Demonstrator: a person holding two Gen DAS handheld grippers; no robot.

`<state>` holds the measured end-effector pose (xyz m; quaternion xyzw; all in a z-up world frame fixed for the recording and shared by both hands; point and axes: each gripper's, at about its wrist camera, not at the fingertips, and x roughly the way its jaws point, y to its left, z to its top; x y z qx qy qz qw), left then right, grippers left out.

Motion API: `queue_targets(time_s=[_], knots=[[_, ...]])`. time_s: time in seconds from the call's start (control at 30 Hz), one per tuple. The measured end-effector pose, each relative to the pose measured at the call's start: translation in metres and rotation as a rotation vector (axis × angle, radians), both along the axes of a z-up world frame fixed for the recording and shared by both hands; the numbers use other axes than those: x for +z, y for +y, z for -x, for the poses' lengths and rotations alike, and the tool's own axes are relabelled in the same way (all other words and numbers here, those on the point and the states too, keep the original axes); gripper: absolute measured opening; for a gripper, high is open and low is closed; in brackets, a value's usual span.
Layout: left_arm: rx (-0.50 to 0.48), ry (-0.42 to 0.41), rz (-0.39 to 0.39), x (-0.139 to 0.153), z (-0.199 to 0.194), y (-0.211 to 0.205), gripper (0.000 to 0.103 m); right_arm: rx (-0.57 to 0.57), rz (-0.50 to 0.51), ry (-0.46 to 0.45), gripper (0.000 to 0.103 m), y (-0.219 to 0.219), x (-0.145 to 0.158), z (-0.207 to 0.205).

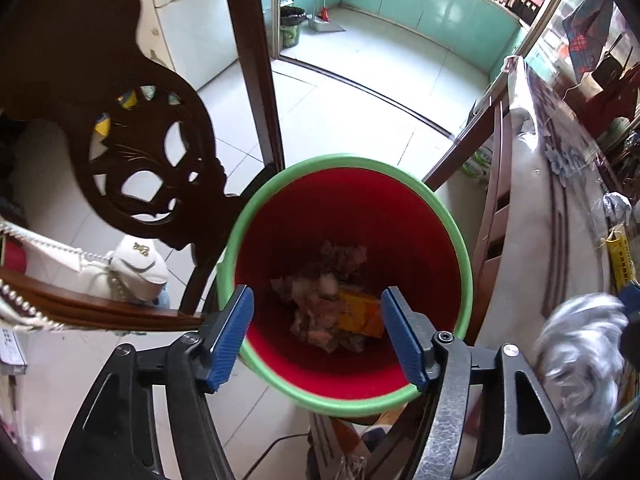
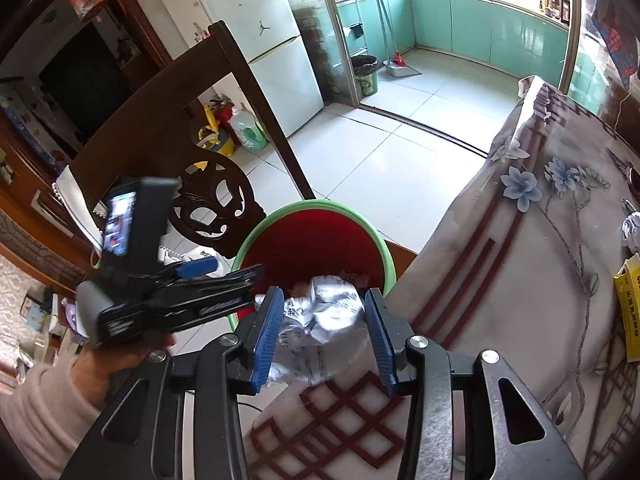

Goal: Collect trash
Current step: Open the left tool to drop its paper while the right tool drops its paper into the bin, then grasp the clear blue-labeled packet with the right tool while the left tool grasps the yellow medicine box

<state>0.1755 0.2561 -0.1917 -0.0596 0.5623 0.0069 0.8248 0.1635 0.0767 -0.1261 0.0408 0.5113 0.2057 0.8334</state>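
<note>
A red bin with a green rim (image 1: 460,240) stands on the floor beside the table; crumpled paper and an orange wrapper (image 1: 360,314) lie in it. My left gripper (image 1: 316,332) is open and empty above the bin's mouth. My right gripper (image 2: 322,332) is shut on a crumpled silver-white wrapper (image 2: 320,316) and holds it at the table edge, just short of the bin (image 2: 376,240). The wrapper shows blurred at the right of the left wrist view (image 1: 576,344). The left gripper shows at the left of the right wrist view (image 2: 216,276).
A dark carved wooden chair (image 1: 132,128) stands left of the bin. The table (image 2: 520,280) with a floral cloth is on the right, holding a yellow box (image 2: 628,304) and a crumpled foil ball (image 2: 632,232). A white cap (image 1: 136,264) lies on the chair seat.
</note>
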Motion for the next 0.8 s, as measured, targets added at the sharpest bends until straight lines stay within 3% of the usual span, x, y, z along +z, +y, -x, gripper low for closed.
queue_targets(time_s=[0.07, 0.5, 0.63, 0.8], knots=[[0.002, -0.005, 0.005, 0.005, 0.007, 0.002, 0.068, 0.000, 0.003, 0.003, 0.046, 0.002, -0.001, -0.001], [-0.053, -0.073, -0.001, 0.030, 0.021, -0.018, 0.069, -0.017, 0.022, -0.016, 0.048, -0.013, 0.017, 0.017], [-0.128, -0.118, -0.016, 0.043, 0.026, -0.041, 0.069, -0.034, 0.034, -0.019, 0.050, -0.037, 0.025, 0.041], [-0.203, -0.133, -0.004, 0.051, 0.034, -0.070, 0.073, -0.147, 0.065, -0.002, 0.054, -0.092, 0.032, 0.088]])
